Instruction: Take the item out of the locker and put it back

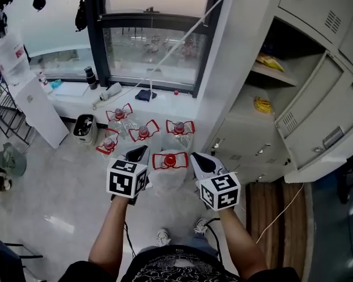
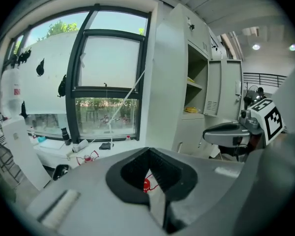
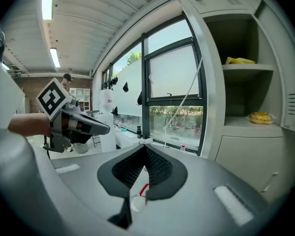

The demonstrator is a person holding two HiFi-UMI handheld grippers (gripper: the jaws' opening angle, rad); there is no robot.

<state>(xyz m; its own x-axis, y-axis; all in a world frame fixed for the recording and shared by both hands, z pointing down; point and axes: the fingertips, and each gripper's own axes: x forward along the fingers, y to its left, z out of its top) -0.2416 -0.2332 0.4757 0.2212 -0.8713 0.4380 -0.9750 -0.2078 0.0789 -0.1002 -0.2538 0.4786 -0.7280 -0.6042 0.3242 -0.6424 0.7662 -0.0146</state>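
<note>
**Both claws shut and empty, yellow items sitting in the open locker**

I have the left claw (image 1: 138, 153) and the right claw (image 1: 201, 162) held side by side out front, apart from each other, above the floor (image 1: 59, 216). Left claw, in its own view: tips pressed together and nothing between the pads, only a red jug handle showing through the gap behind the tips. Right claw, in its own view: same, tips meeting and holding nothing.

The locker (image 1: 241, 140) stands to my right with one compartment open and its door (image 1: 317, 107) swung out toward me. There are two shelves inside. The upper yellow item (image 1: 269, 61) lies on the top shelf and the lower yellow item (image 1: 262, 104) lies on the shelf beneath it. Both are inside the compartment, well apart from either claw. I can't tell what they are, just something yellow. The compartments around it are closed.

On the floor below the claws is a cluster of clear jugs (image 1: 143, 131) with red handles and red caps. I count five, upright and close together, and the nearest shows between the two claws in the head view. I can't tell how full they are. A black bin (image 1: 84, 128) stands left of the jugs, below the windowsill (image 1: 70, 90). Its inside is dark, contents unclear. On the windowsill are a dark flask (image 1: 90, 78), upright, and a dark cloth (image 1: 145, 94)
</note>
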